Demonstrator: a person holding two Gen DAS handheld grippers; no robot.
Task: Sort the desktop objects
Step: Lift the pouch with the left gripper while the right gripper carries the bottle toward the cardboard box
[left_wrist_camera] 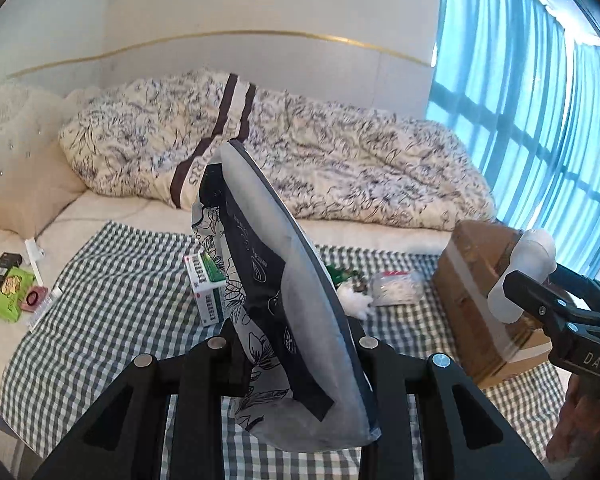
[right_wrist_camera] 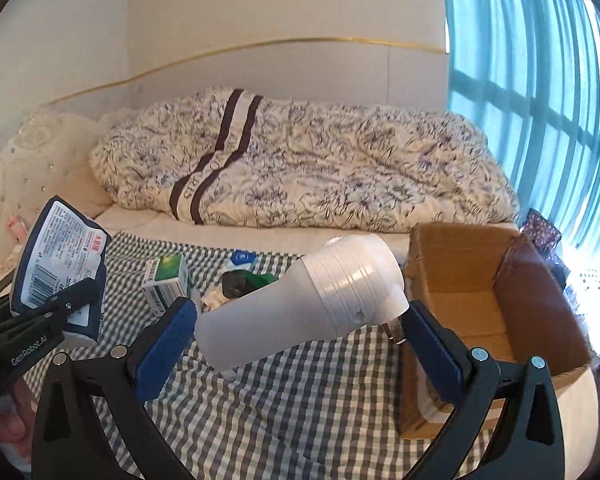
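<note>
My left gripper (left_wrist_camera: 296, 354) is shut on a grey and black pouch (left_wrist_camera: 276, 280) with leaf drawings, held upright above the checked cloth (left_wrist_camera: 120, 312). From the right wrist view the same pouch (right_wrist_camera: 60, 256) shows its blue printed back in the left gripper (right_wrist_camera: 44, 316). My right gripper (right_wrist_camera: 300, 344) is shut on a white plug-in device (right_wrist_camera: 300, 304), gripped end to end between the blue pads (right_wrist_camera: 164, 344), metal prongs at the right pad. It hangs above the cloth, just left of an open cardboard box (right_wrist_camera: 480, 300). In the left wrist view the right gripper (left_wrist_camera: 540, 304) holds that device (left_wrist_camera: 528, 268) in front of the box (left_wrist_camera: 476, 280).
On the cloth lie a green and white medicine box (left_wrist_camera: 206, 288), a clear bag of small white items (left_wrist_camera: 392, 288) and a green and white fluffy thing (left_wrist_camera: 350, 284). A green packet (left_wrist_camera: 10, 294) and small boxes sit at the left. A rumpled quilt (left_wrist_camera: 300, 160) fills the bed behind.
</note>
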